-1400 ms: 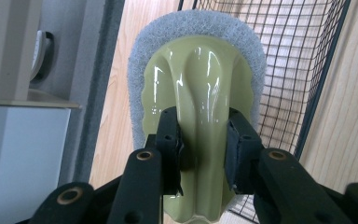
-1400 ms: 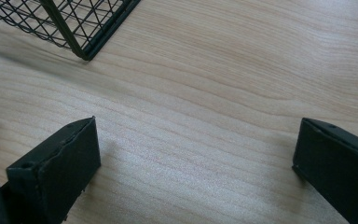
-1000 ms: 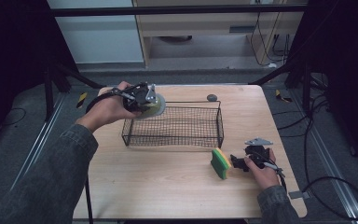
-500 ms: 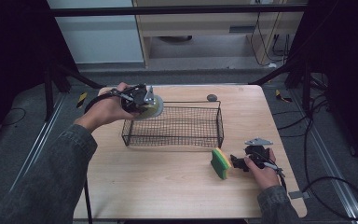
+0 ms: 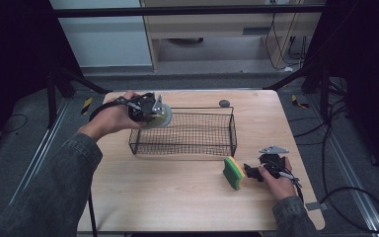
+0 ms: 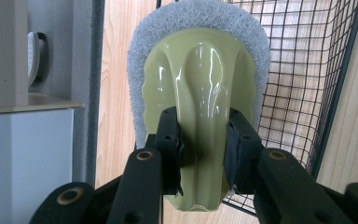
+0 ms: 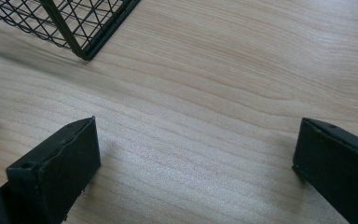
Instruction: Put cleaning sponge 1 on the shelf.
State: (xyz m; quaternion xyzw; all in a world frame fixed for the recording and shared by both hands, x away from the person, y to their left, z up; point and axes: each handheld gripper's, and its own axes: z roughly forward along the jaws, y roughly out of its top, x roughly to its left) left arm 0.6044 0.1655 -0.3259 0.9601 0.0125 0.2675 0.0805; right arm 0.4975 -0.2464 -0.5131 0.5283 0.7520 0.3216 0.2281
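Green-handled scrubber clamped in my left gripper hovers over the basket's nine-o'clock rim; next I lower it in, right gripper apart.

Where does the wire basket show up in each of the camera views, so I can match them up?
High view: the wire basket stands at the middle of the table, between the left gripper and the right gripper.
Left gripper view: its mesh fills the upper right, behind the green scrubber.
Right gripper view: one corner shows at upper left.
Shared landmark: the light wooden table.
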